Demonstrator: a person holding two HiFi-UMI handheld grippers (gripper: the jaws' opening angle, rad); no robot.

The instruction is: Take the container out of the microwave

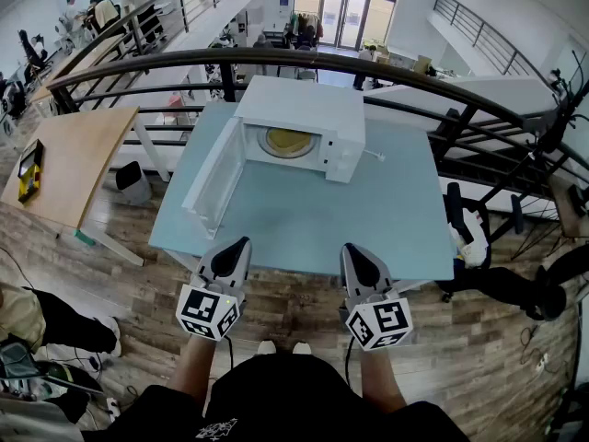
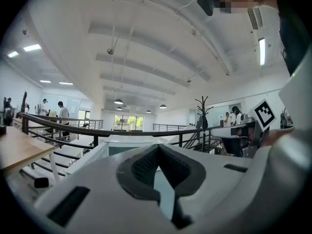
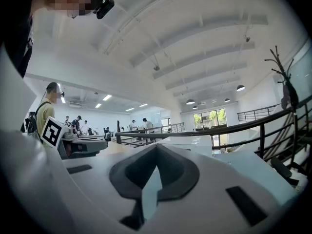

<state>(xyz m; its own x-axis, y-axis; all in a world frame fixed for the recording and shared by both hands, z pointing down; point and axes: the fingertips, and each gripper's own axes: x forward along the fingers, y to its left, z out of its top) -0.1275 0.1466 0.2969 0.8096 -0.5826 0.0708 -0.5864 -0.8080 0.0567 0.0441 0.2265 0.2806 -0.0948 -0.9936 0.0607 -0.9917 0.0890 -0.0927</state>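
The left gripper [image 1: 241, 245] and the right gripper [image 1: 348, 247] are both closed with nothing between their jaws. In each gripper view the dark pads meet at the tips over bare tabletop. They hover side by side at the near edge of the table [image 1: 304, 224], level and pointing toward the microwave [image 1: 308, 109], well apart from it.

The task looks barely begun. The microwave door [image 1: 213, 178] is already swung open to the left, so the way in is clear. The container [image 1: 287, 142], a round yellowish dish, sits inside the cavity, untouched. What is left is the whole job: reaching in, opening a gripper, taking hold of the dish and bringing it out onto the table.

The table is pale blue and carries only the microwave toward its far side. A dark railing [image 1: 276, 60] curves just behind it. A wooden table [image 1: 69, 159] stands to the left on plank flooring, and beyond the railing is a bright open hall where several people stand at the far left.
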